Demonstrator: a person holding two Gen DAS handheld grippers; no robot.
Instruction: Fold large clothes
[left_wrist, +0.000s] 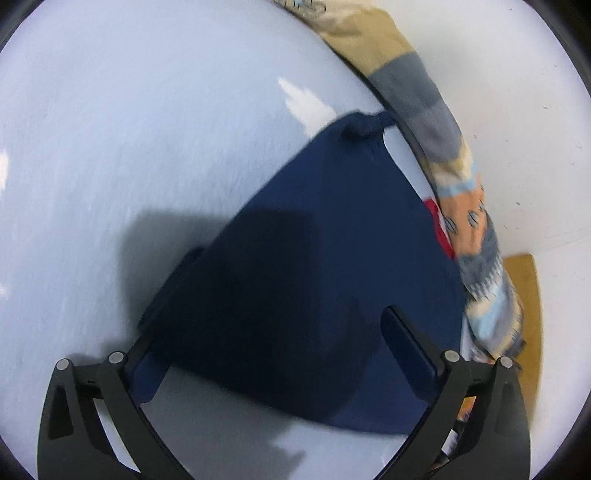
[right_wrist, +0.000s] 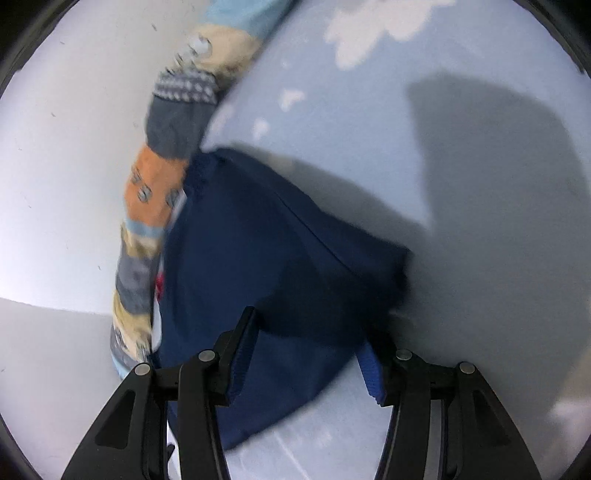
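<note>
Left wrist view: your left gripper (left_wrist: 284, 332) stands wide open over the folded navy-blue cloth garment (left_wrist: 314, 266), pads clear of the fabric, nothing gripped. The garment lies on the pale blue table surface (left_wrist: 147, 147), its far corner touching the patterned beige, grey and orange cloth edging (left_wrist: 436, 122) — a tan board (left_wrist: 524, 295) lies beyond that edging.

Right wrist view: your right gripper (right_wrist: 306, 362) straddles the garment's (right_wrist: 258, 258) near edge — jaws part open; whether the pads press on it cannot be told. The edging (right_wrist: 155, 192) runs beside the garment.

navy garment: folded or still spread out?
Folded. The navy garment lies as a compact doubled bundle on the light blue sheet, edges stacked in the right wrist view.
</note>
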